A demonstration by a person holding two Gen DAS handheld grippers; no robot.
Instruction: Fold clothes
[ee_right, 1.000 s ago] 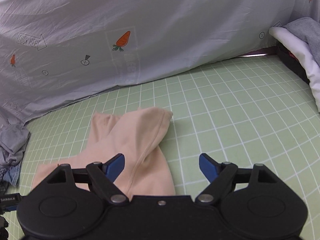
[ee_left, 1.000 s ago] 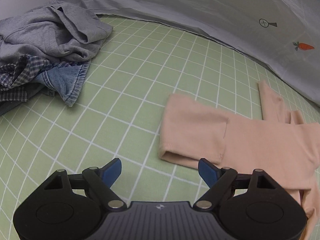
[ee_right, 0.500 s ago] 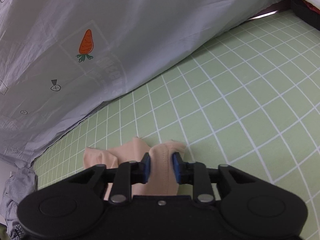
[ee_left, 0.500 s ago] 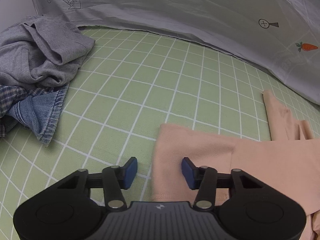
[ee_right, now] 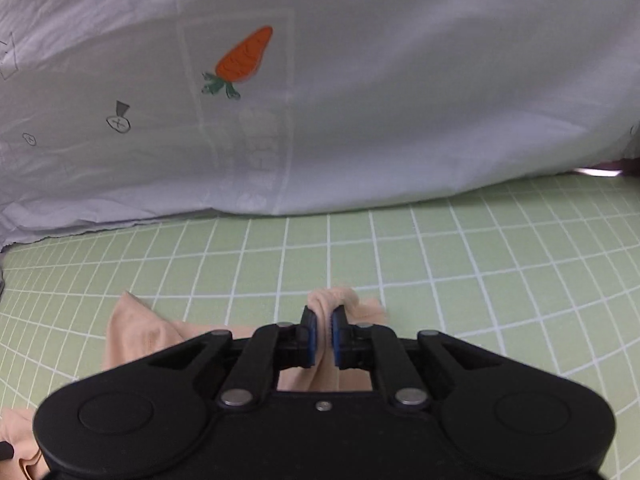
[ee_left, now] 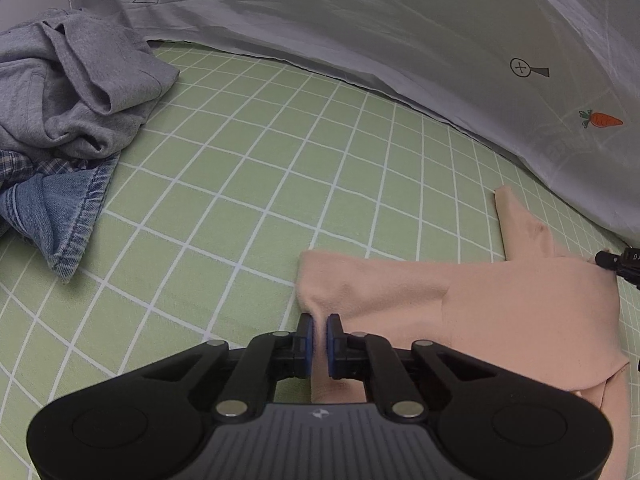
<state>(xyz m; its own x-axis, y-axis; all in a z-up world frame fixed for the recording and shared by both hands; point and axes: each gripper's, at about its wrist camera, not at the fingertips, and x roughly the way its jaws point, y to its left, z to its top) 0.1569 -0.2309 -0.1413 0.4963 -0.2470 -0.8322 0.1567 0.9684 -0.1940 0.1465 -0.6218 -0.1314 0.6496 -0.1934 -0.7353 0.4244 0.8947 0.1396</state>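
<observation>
A peach long-sleeved garment [ee_left: 500, 304] lies on the green checked sheet [ee_left: 248, 200]. My left gripper [ee_left: 319, 334] is shut on the cuff end of its left sleeve, pinching a fold of cloth. In the right wrist view my right gripper [ee_right: 323, 330] is shut on another bunched edge of the same peach garment [ee_right: 136, 328], which is slightly lifted between the blue pads. Part of the right gripper [ee_left: 618, 264] shows at the right edge of the left wrist view.
A pile of clothes sits at the left: a grey sweatshirt [ee_left: 76, 84], a plaid shirt [ee_left: 16, 164] and blue denim [ee_left: 64, 216]. A grey-white quilt with carrot prints [ee_left: 440, 40] bounds the far side and also shows in the right wrist view [ee_right: 320, 100].
Both grippers moved down onto the peach garment and closed on it, the right one first. The left one closed on the sleeve cuff in the last half second.
</observation>
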